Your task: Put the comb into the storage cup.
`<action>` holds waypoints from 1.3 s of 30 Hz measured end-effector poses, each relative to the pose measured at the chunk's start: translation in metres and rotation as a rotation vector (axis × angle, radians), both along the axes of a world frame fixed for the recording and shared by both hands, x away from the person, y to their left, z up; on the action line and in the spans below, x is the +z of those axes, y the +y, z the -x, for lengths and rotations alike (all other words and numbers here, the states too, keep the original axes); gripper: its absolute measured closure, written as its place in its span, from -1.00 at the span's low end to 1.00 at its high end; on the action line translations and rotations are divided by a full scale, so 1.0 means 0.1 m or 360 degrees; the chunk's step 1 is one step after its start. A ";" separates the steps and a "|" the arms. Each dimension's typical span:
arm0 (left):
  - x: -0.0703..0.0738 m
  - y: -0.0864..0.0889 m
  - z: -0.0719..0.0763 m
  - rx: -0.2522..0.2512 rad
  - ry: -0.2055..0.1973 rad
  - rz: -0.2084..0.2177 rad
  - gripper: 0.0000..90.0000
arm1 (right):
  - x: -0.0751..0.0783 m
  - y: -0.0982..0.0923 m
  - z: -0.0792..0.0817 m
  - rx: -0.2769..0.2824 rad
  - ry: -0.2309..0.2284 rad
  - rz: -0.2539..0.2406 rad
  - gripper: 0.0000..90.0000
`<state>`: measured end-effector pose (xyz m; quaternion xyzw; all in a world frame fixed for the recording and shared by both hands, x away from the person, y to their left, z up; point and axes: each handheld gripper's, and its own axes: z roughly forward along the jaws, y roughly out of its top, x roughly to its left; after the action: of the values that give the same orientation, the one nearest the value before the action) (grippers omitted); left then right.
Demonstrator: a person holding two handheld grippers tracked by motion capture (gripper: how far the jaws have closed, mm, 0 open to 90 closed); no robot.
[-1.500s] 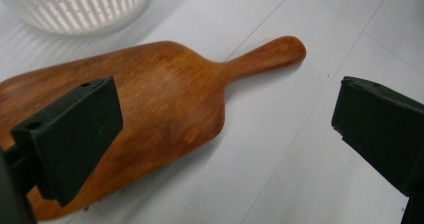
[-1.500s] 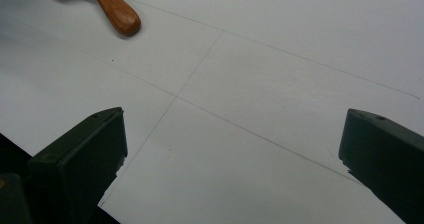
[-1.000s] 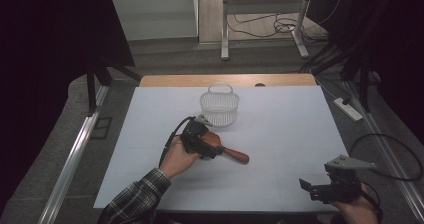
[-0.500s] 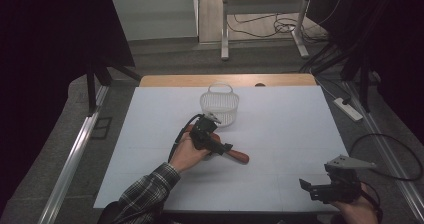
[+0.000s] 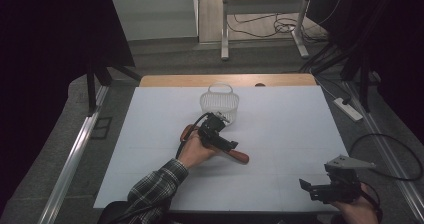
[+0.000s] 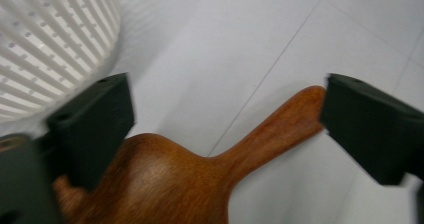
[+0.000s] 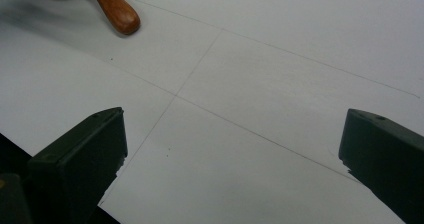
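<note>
Wooden brush (image 5: 234,153) lies flat on the white table (image 5: 295,119), its handle pointing toward the person's right, just in front of a white slatted basket (image 5: 220,100). Above it hangs the left gripper (image 5: 219,134), its jaws apart and just now closing, astride the brush without pressing it. At the near edge, the right gripper (image 5: 320,189) rests with jaws wide apart.
</note>
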<state>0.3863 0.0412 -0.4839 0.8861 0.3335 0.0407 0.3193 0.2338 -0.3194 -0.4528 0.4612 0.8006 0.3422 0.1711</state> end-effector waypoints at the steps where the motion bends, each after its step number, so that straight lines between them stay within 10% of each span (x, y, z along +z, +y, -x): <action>1: 0.00 0.01 -0.01 0.0005 0.0009 0.0000 -0.52 | 0.00 0.00 0.00 0.0001 -0.0001 -0.0001 -1.00; 12: -0.02 0.05 -0.04 0.0040 0.0044 0.0002 0.97 | 0.00 0.00 0.00 0.0004 0.0000 0.0003 -1.00; 39: -0.15 0.14 -0.27 0.0213 0.0084 -0.0156 0.98 | -0.01 0.01 0.00 0.0010 0.0010 0.0015 -1.00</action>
<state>0.4138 0.0553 -0.4987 0.8772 0.3979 0.0550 0.2632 0.2343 -0.3183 -0.4534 0.4590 0.8041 0.3376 0.1697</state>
